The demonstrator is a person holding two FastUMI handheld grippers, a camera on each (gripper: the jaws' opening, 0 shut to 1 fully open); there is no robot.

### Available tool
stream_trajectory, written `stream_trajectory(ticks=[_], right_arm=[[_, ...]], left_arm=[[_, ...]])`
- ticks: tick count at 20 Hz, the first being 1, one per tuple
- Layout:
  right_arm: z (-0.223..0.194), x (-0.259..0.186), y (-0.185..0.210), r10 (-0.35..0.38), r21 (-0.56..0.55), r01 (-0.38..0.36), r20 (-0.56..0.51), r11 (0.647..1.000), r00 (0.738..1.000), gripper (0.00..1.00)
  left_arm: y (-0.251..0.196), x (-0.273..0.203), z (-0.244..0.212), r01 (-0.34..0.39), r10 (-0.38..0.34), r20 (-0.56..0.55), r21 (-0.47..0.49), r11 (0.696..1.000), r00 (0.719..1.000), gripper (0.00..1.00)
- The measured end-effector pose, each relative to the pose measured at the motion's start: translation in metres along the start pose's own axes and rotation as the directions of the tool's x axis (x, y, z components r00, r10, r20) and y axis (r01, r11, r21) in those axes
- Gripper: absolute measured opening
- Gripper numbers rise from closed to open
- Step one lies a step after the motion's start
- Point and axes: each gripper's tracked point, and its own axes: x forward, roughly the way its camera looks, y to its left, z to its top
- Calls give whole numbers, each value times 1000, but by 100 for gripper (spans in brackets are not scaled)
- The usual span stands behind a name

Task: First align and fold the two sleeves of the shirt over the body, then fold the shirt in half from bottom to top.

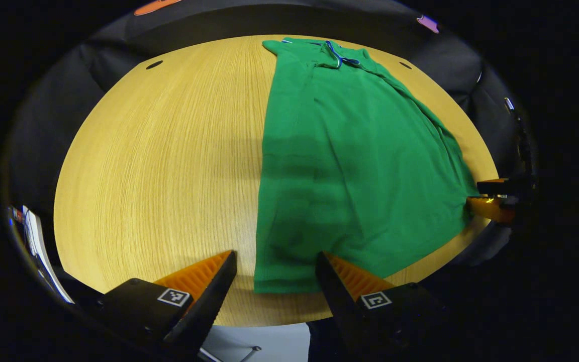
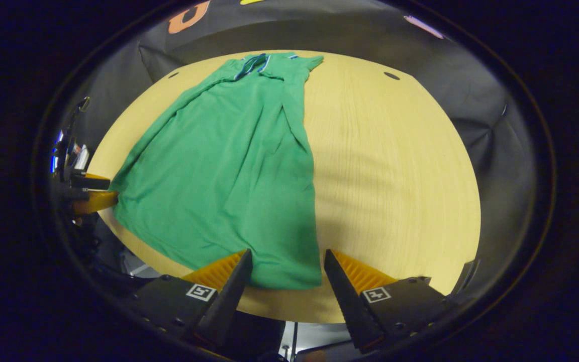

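A green shirt [image 1: 350, 166] lies flat on the round wooden table [image 1: 169, 166], collar [image 1: 337, 53] at the far side and both sleeves folded in over the body. My left gripper [image 1: 275, 259] is open at the near edge, with the shirt's bottom-left hem corner lying between its fingers. In the right gripper view the same shirt [image 2: 229, 171] runs away from me. My right gripper [image 2: 287, 256] is open, its fingers straddling the bottom-right hem corner. Each gripper also appears small at the other view's hem side: the right gripper [image 1: 490, 196] and the left gripper [image 2: 91, 193].
The table's near edge runs just below both grippers' fingers, with pale floor beyond it. Small dark holes [image 1: 154, 64] [image 2: 391, 76] mark the tabletop near its far rim. Bare wood [image 2: 395, 166] spreads on either side of the shirt. Papers [image 1: 33, 241] sit off the table's left.
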Motion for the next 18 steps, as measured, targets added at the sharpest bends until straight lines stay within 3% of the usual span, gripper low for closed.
stream_trajectory(ticks=[1, 4, 5, 7, 8, 10, 15, 16, 18], right_arm=[[1, 0, 2, 2, 1, -2, 1, 1000, 1000, 88], [-3, -1, 11, 23, -12, -23, -28, 1000, 999, 48], [0, -2, 16, 42, -10, -43, -23, 999, 999, 31], [0, -2, 20, 46, -20, -47, -34, 999, 998, 6], [-2, -2, 21, 52, -30, -53, -48, 998, 997, 2], [-3, -2, 23, 69, -41, -71, -54, 997, 996, 0], [17, -27, 16, 91, -10, -91, -4, 996, 996, 0], [22, -33, 15, 91, -7, -91, 10, 996, 996, 0], [36, -46, 11, 91, 0, -92, 43, 996, 995, 0]], left_arm=[[0, 0, 1, 0, 0, -7, -9, 1000, 1000, 100], [-2, -6, 6, 10, -10, -48, -6, 1000, 999, 97], [-5, -9, 8, 26, -26, -77, 0, 1000, 997, 88], [-11, -16, 14, 76, -78, -129, -19, 997, 989, 47], [-16, -21, 20, 105, -113, -140, -59, 993, 984, 23], [-23, -29, 31, 145, -165, -158, -127, 981, 974, 9], [-30, -71, 94, 199, -215, -101, -147, 969, 971, 6], [-19, -74, 50, 218, -231, -80, -149, 965, 970, 6], [-31, -89, 105, 245, -251, -30, -143, 959, 967, 6]])
